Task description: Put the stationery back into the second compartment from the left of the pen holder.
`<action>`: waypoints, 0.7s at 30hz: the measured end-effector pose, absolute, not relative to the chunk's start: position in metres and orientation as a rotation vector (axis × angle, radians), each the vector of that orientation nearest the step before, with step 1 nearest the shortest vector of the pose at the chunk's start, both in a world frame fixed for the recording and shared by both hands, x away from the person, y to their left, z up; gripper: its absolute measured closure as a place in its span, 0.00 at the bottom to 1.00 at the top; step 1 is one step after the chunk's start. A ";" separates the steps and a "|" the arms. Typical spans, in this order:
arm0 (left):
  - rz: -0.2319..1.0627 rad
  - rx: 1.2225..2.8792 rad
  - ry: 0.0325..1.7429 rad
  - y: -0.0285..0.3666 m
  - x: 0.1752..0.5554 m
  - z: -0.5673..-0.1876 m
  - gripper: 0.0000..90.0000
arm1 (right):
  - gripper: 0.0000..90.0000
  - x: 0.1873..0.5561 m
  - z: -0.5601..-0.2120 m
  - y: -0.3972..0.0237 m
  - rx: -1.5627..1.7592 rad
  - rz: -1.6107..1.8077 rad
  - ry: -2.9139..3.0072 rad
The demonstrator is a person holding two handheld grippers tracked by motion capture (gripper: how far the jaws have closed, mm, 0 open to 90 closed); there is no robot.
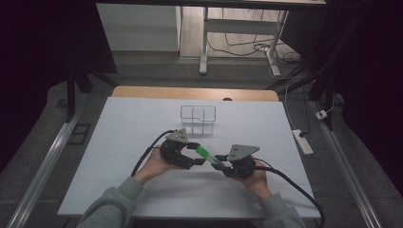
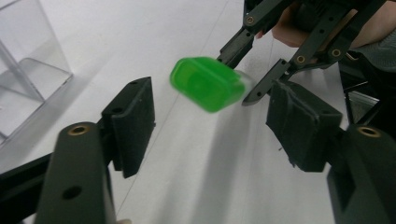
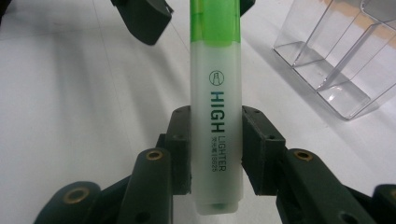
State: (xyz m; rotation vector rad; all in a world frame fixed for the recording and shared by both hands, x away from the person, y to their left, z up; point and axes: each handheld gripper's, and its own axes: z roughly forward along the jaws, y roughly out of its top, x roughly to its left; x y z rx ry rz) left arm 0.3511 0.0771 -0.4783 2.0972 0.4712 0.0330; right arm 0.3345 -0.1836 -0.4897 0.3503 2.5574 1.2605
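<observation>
A green highlighter (image 1: 207, 155) with a frosted barrel marked "HIGH LIGHTER" (image 3: 216, 116) is held above the white table mat. My right gripper (image 3: 216, 149) is shut on its barrel, near the tail end. Its green cap (image 2: 208, 84) points toward my left gripper (image 2: 215, 123), which is open. The cap sits between the two left pads (image 2: 135, 121) with a gap on each side. In the high view my left gripper (image 1: 195, 155) and right gripper (image 1: 221, 161) face each other at the mat's centre.
A clear compartmented plastic organiser (image 1: 198, 118) stands on the white mat (image 1: 119, 142) just beyond the grippers, also seen in the right gripper view (image 3: 341, 60) and the left gripper view (image 2: 28, 74). A wooden table edge (image 1: 142, 91) runs along the back.
</observation>
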 end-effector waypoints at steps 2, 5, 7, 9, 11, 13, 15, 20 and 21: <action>0.025 2.094 0.467 0.075 0.351 -0.479 0.39 | 0.73 0.334 -0.491 -0.183 0.348 1.259 2.559; 0.013 2.083 0.475 0.073 0.351 -0.480 0.45 | 0.73 0.334 -0.493 -0.181 0.342 1.250 2.567; 0.005 2.083 0.498 0.071 0.352 -0.481 0.52 | 0.73 0.333 -0.494 -0.179 0.336 1.241 2.565; -0.002 2.079 0.531 0.071 0.354 -0.482 0.57 | 0.73 0.333 -0.495 -0.177 0.332 1.229 2.555; -0.052 2.053 0.552 0.072 0.356 -0.482 0.64 | 0.73 0.332 -0.496 -0.176 0.321 1.204 2.546; -0.090 2.029 0.571 0.073 0.357 -0.481 0.69 | 0.72 0.331 -0.498 -0.174 0.311 1.187 2.535; -0.111 2.028 0.583 0.073 0.358 -0.481 0.72 | 0.72 0.331 -0.498 -0.173 0.300 1.162 2.534; -0.150 2.028 0.605 0.072 0.359 -0.482 0.74 | 0.72 0.331 -0.500 -0.171 0.304 1.139 2.525; -0.156 2.026 0.606 0.072 0.359 -0.482 0.75 | 0.72 0.330 -0.500 -0.171 0.305 1.134 2.524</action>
